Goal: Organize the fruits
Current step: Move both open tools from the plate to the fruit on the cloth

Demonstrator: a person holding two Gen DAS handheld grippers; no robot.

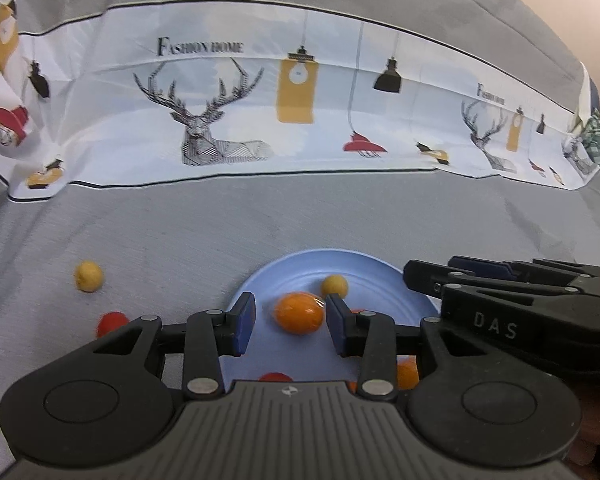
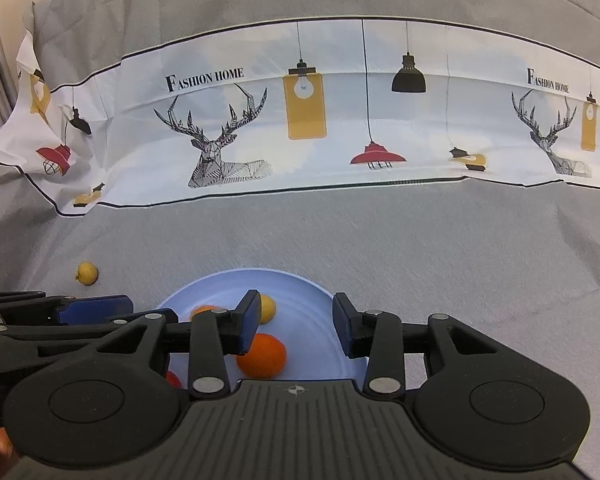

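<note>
Left hand-held gripper sits nearest in its own view, jaws apart over the blue plate; an orange fruit shows in the gap, pads not touching it, looks slightly blurred. Right hand-held gripper also over the plate, jaws parted with nothing between the pads; a second orange fruit lies on the plate just below its left pad. In the left view the right hand-held gripper comes in from the right, tips over the plate rim.

Also on the plate: a small yellow fruit behind the orange one, plus red and orange pieces partly hidden under the gripper bodies.

Off the plate, on the grey table cloth: a red fruit near the left gripper's left arm, and a yellow fruit further left, well apart from the plate.

Far side: white printed cloth band with deer and lamps, lettering "FASHION HOME".
</note>
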